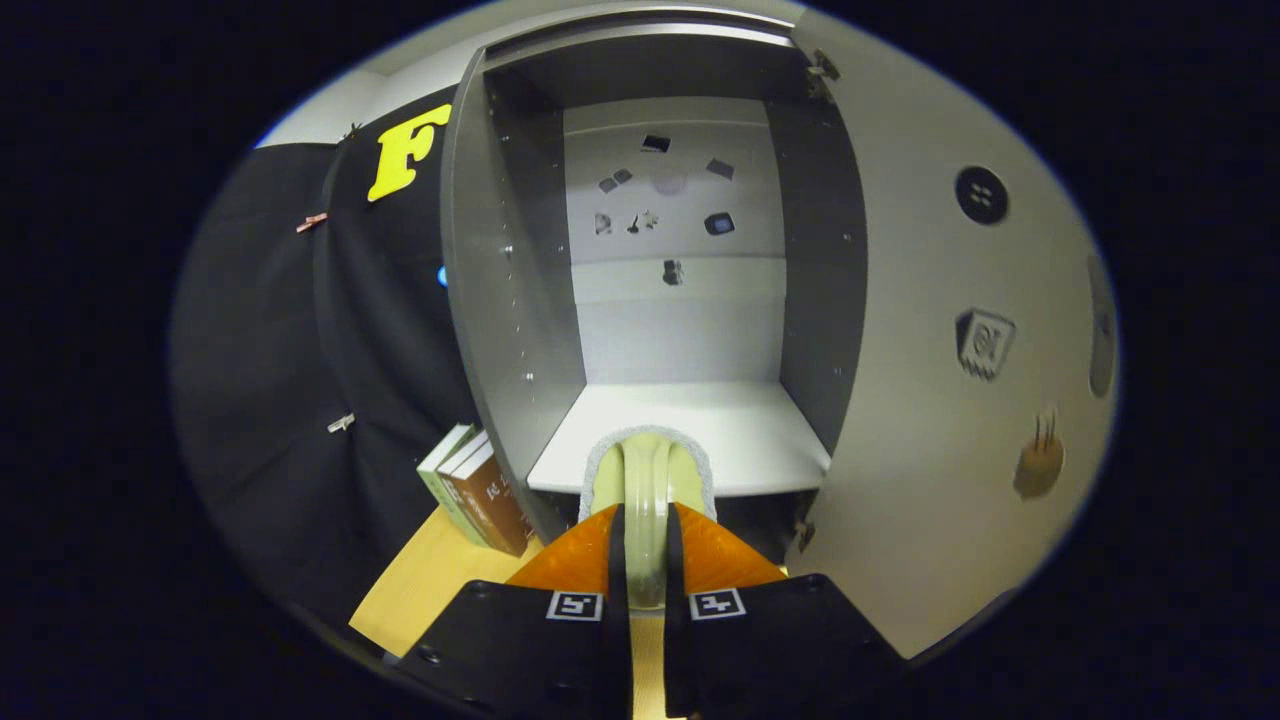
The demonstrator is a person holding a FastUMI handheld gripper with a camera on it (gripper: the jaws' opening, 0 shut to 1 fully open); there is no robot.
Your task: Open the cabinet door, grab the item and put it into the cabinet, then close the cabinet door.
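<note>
Open cabinet (690, 420) ahead; claw (646, 570) clamps brush handle (646, 500), bristles hidden.

The two-finger gripper (647, 545) reaches straight ahead toward twelve o'clock, level and untilted. Its two fingers (585, 565) lie side by side, one at nine o'clock of the midline and the other at three o'clock, drawn in close with only a narrow slot between them. Both press on the curved handle of a pale green, cup-like item (648, 480) caught in that slot, its rounded body poking out past the tips at twelve o'clock. Each finger's dark base block carries a small square black-and-white marker (575, 605) near the slot.
</note>
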